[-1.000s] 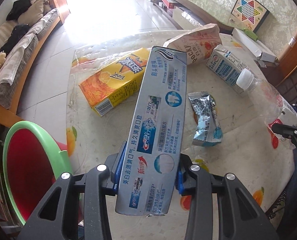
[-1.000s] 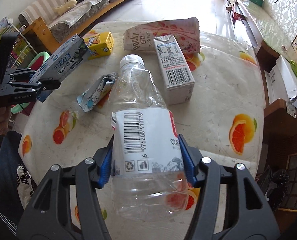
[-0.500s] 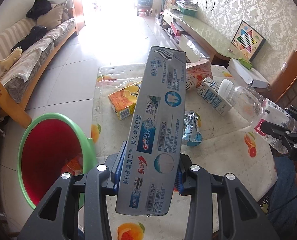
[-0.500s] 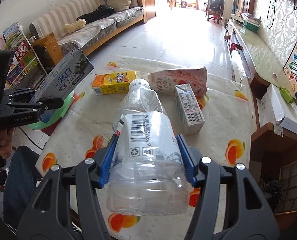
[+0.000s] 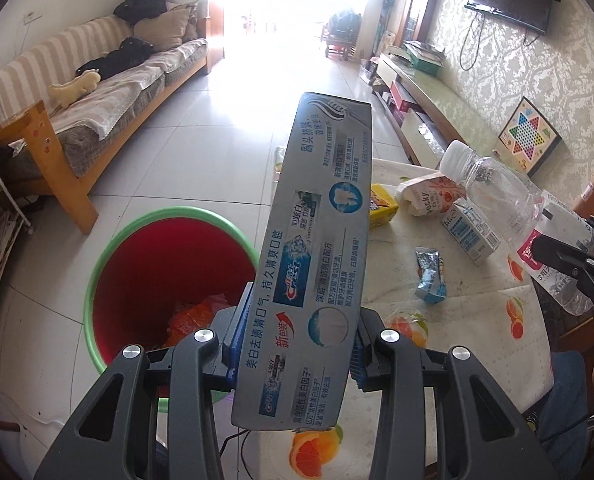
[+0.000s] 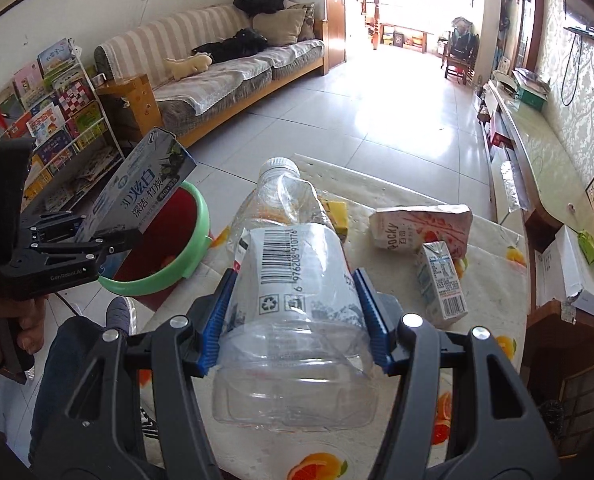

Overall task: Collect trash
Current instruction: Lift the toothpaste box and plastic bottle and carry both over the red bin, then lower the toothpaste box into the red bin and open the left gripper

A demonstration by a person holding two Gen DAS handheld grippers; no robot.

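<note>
My left gripper [image 5: 293, 344] is shut on a long grey toothpaste box [image 5: 317, 248] and holds it in the air beside the red bin with a green rim [image 5: 165, 276]; the box also shows in the right wrist view [image 6: 145, 196]. My right gripper [image 6: 293, 308] is shut on an empty clear plastic bottle [image 6: 293, 280] above the table; it also shows in the left wrist view [image 5: 529, 216]. On the table lie a yellow drink carton [image 5: 383, 206], a Pocky bag [image 6: 421, 226], a small milk carton [image 6: 443, 284] and a silver-blue wrapper [image 5: 429, 276].
The round table [image 6: 493, 320] has a fruit-print cloth. The bin [image 6: 165, 240] stands on the floor at its left and holds some orange trash [image 5: 193, 316]. A sofa [image 5: 97, 92] and a book rack [image 6: 49, 120] stand further left. A low cabinet [image 6: 537, 140] runs along the right wall.
Both grippers have risen and pulled back from the table with their loads. The left gripper has swung left, so the bin now lies just beside the toothpaste box.
</note>
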